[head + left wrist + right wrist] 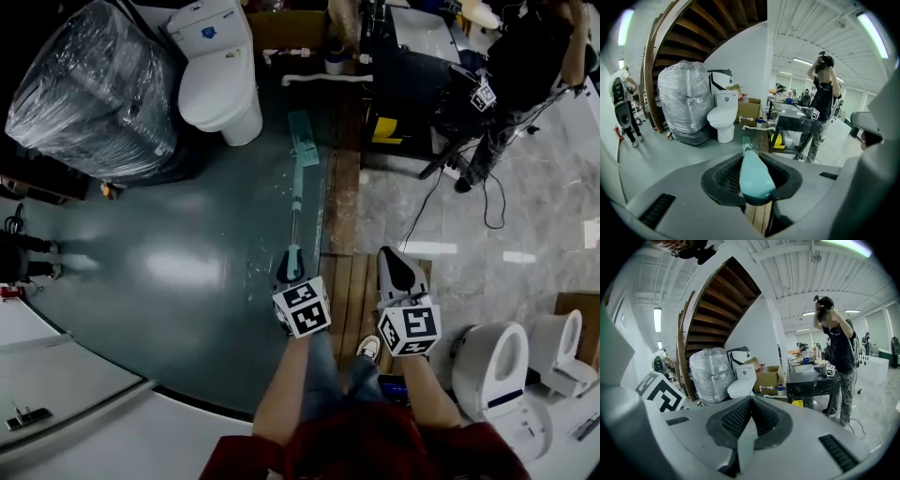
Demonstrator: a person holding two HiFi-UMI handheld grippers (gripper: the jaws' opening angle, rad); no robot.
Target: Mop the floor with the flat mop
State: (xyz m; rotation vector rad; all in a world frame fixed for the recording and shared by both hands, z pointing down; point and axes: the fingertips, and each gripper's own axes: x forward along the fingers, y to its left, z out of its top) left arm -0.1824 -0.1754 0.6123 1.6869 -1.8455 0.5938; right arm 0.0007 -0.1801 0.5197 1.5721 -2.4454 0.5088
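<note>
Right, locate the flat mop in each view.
Head view: flat mop runs up the centre from the left gripper.
Left gripper view: flat mop handle end clamped, bottom centre.
Right gripper view: not in it.
Shared landmark: white toilet.

Left gripper on the flat mop handle, mop head near the white toilet, right gripper alongside.

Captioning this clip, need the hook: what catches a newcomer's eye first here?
The teal mop runs up the middle of the green floor. Its handle end is clamped in the left gripper, and its head lies just right of the white toilet. Next comes the big plastic-wrapped bundle at top left. The right gripper is shut on nothing, clear of the mop.
</note>
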